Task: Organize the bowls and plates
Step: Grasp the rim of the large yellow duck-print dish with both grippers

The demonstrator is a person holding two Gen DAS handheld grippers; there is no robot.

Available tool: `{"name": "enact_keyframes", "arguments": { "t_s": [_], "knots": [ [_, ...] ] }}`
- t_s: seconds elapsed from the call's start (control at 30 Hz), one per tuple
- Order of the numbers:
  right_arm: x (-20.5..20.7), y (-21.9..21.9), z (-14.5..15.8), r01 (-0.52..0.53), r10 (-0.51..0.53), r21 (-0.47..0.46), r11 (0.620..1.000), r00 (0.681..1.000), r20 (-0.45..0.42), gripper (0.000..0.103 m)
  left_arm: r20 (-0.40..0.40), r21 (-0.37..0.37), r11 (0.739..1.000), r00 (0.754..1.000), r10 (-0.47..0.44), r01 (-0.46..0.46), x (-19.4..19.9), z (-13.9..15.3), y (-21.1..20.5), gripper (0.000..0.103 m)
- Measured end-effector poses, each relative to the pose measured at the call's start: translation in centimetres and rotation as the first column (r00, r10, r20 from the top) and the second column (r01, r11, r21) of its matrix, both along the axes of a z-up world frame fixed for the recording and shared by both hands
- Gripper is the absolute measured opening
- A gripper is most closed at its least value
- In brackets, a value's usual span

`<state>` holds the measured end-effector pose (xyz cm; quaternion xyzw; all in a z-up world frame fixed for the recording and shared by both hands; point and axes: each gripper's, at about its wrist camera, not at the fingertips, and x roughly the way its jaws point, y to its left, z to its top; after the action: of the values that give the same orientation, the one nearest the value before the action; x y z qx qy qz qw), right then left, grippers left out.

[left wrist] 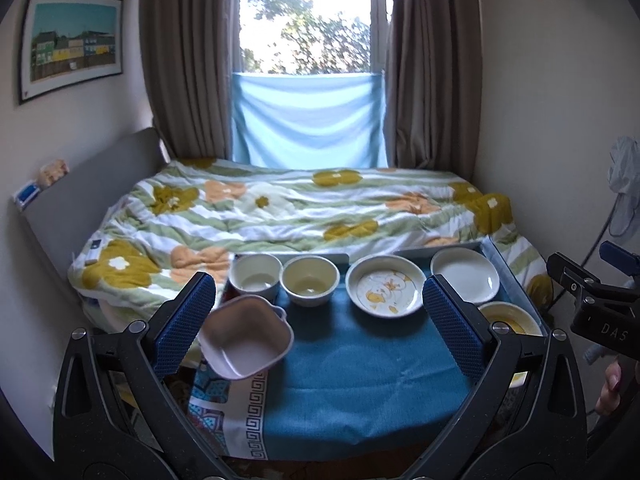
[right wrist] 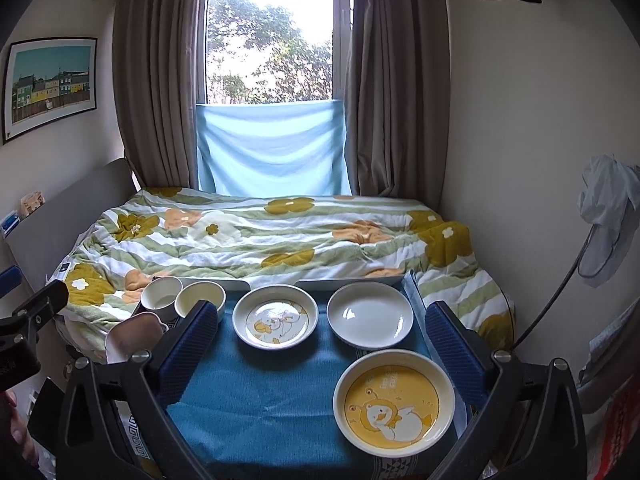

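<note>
On a blue cloth point(left wrist: 360, 372) stand two cream bowls point(left wrist: 256, 274) point(left wrist: 310, 279), a pink square bowl with handles point(left wrist: 246, 336), a duck-print plate point(left wrist: 385, 290), a plain white plate point(left wrist: 466, 275) and a yellow duck plate point(right wrist: 394, 402). My left gripper point(left wrist: 316, 320) is open, hovering over the cloth; the pink bowl sits by its left finger. My right gripper point(right wrist: 320, 344) is open above the cloth, the yellow plate near its right finger. In the right wrist view the duck-print plate point(right wrist: 276, 322), white plate point(right wrist: 370, 314) and bowls point(right wrist: 162, 294) point(right wrist: 200, 300) line the far edge.
A bed with a floral quilt point(left wrist: 280, 208) lies just behind the table. Curtains and a window with a blue cloth point(left wrist: 308, 120) are beyond. A fan point(right wrist: 608, 232) stands at the right wall. The right gripper body shows at the left wrist view's right edge point(left wrist: 592, 300).
</note>
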<state>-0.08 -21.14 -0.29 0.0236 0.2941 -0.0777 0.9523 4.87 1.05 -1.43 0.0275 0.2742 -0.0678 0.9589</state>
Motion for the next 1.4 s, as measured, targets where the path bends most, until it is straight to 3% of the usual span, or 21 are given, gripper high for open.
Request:
{"name": "enact_keyframes", "arguments": {
  "t_s": [0.17, 0.33, 0.4, 0.6, 0.73, 0.83, 1.03, 1.1, 1.2, 1.27, 1.4],
  "knots": [
    [-0.8, -2.1, -3.5, 0.040, -0.036, 0.044, 0.998, 0.997, -0.071, 0.103, -0.111, -0.007, 0.995, 0.988, -0.103, 0.103, 1.8, -4.1, -2.5, 0.103],
    [-1.7, -7.0, -8.4, 0.083, -0.064, 0.099, 0.992, 0.982, -0.177, 0.103, -0.269, -0.074, 0.977, 0.939, -0.215, 0.202, 3.2, -9.7, -7.6, 0.103],
    [-1.9, -9.4, -10.4, 0.097, -0.072, 0.107, 0.990, 0.974, -0.216, 0.103, -0.313, -0.067, 0.972, 0.920, -0.235, 0.225, 3.8, -12.0, -10.2, 0.103],
    [-1.1, -16.8, -16.9, 0.086, -0.030, 0.158, 0.984, 0.944, -0.330, 0.081, -0.452, -0.121, 0.959, 0.846, -0.282, 0.255, 6.2, -19.9, -17.7, 0.099],
    [0.3, -20.0, -20.6, 0.049, 0.037, 0.213, 0.976, 0.924, -0.381, 0.063, -0.530, -0.139, 0.960, 0.801, -0.280, 0.244, 7.3, -24.5, -21.3, 0.075],
    [1.7, -21.4, -22.6, 0.006, 0.104, 0.260, 0.966, 0.908, -0.406, 0.053, -0.570, -0.132, 0.967, 0.782, -0.253, 0.217, 8.0, -27.0, -22.8, 0.070],
    [4.1, -23.2, -24.8, -0.065, 0.187, 0.290, 0.955, 0.889, -0.419, 0.034, -0.603, -0.130, 0.975, 0.766, -0.222, 0.181, 9.0, -29.7, -24.6, 0.049],
    [5.0, -23.6, -25.3, -0.083, 0.204, 0.292, 0.953, 0.887, -0.413, 0.030, -0.602, -0.120, 0.978, 0.771, -0.210, 0.173, 9.3, -30.3, -25.0, 0.047],
    [5.6, -24.1, -25.7, -0.095, 0.207, 0.276, 0.957, 0.886, -0.415, 0.018, -0.596, -0.132, 0.976, 0.772, -0.219, 0.175, 9.7, -30.1, -25.2, 0.024],
    [5.8, -24.4, -25.8, -0.094, 0.209, 0.280, 0.955, 0.886, -0.414, 0.011, -0.597, -0.122, 0.979, 0.776, -0.202, 0.162, 10.1, -30.1, -25.5, 0.021],
    [5.9, -24.4, -25.8, -0.108, 0.220, 0.275, 0.955, 0.881, -0.418, 0.011, -0.592, -0.095, 0.984, 0.786, -0.178, 0.151, 10.1, -29.9, -25.8, 0.021]
  ]
}}
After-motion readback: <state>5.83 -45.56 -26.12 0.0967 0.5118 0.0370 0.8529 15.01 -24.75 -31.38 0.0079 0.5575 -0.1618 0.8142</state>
